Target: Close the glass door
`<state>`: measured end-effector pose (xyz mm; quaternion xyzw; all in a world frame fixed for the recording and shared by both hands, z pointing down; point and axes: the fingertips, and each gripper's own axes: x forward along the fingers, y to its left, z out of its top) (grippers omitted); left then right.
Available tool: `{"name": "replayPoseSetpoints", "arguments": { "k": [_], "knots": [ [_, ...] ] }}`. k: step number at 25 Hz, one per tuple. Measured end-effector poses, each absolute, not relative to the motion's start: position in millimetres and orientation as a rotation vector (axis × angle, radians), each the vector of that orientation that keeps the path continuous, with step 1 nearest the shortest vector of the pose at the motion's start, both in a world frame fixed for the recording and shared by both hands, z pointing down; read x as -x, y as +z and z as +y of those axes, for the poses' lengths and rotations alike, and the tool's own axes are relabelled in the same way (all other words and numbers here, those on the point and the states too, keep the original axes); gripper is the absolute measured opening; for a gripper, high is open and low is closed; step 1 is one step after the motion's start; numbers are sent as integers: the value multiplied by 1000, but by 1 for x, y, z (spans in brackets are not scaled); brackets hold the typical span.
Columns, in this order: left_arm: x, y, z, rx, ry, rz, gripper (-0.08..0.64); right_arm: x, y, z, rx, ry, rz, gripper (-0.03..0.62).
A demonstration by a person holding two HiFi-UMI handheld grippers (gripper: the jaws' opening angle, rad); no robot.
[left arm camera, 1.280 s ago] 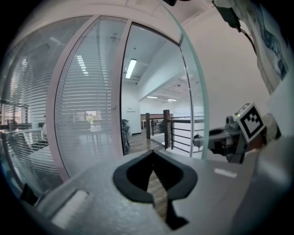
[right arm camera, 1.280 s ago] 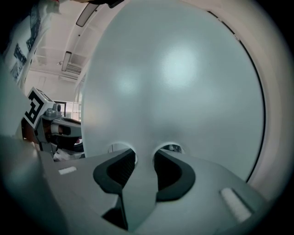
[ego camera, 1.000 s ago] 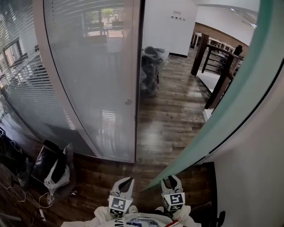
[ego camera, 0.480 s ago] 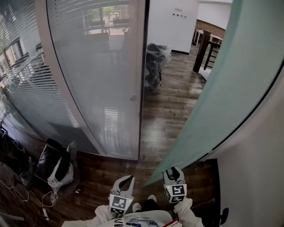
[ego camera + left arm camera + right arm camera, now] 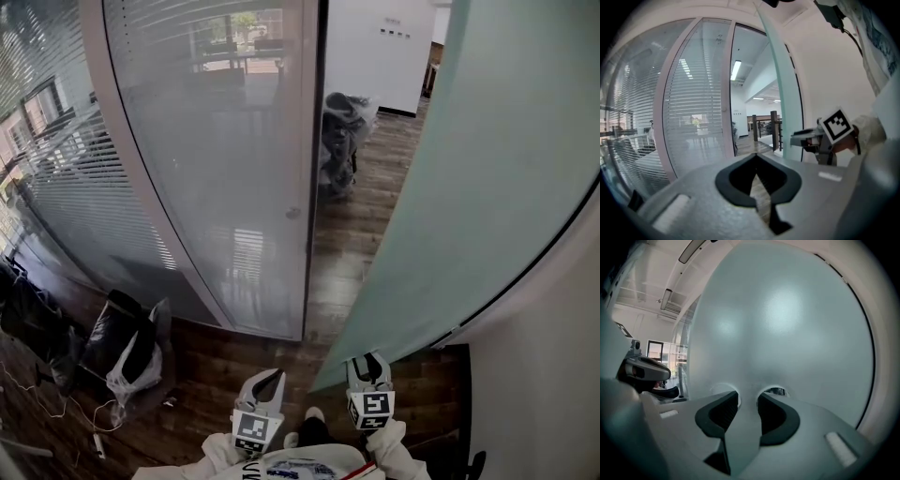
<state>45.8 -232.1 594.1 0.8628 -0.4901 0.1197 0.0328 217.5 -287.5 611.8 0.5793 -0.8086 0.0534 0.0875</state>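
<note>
The frosted green-tinted glass door (image 5: 469, 187) stands part-way open, its free lower corner just ahead of me. My right gripper (image 5: 367, 364) is open with its fingertips against the door's face; in the right gripper view the door (image 5: 787, 333) fills the picture and shows through the gap of the gripper (image 5: 747, 397). The pale door frame (image 5: 305, 187) edges a fixed glass panel (image 5: 216, 141) at the left. My left gripper (image 5: 270, 380) hangs beside the right one, shut on nothing (image 5: 756, 158). The left gripper view shows the door's edge (image 5: 780, 93) and the right gripper (image 5: 806, 138).
Dark bags and a white plastic bag (image 5: 127, 352) lie on the wooden floor at the left, with loose cables (image 5: 56, 412) nearby. A plastic-wrapped object (image 5: 342, 141) stands in the corridor beyond the gap. A white wall (image 5: 553, 375) runs close at the right.
The door has swung left toward the frame, narrowing the gap and hiding the railing and corridor at the right. My right gripper has followed it forward. The left gripper has hardly moved.
</note>
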Motion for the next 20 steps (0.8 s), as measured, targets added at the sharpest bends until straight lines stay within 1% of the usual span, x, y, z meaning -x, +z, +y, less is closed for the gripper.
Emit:
{"name": "replayPoseSetpoints", "arguments": {
  "k": [20],
  "knots": [
    [-43,588,-306,-2545,398,-1675,2,-190,604,-369,-1616,157,-2474,133]
  ]
}}
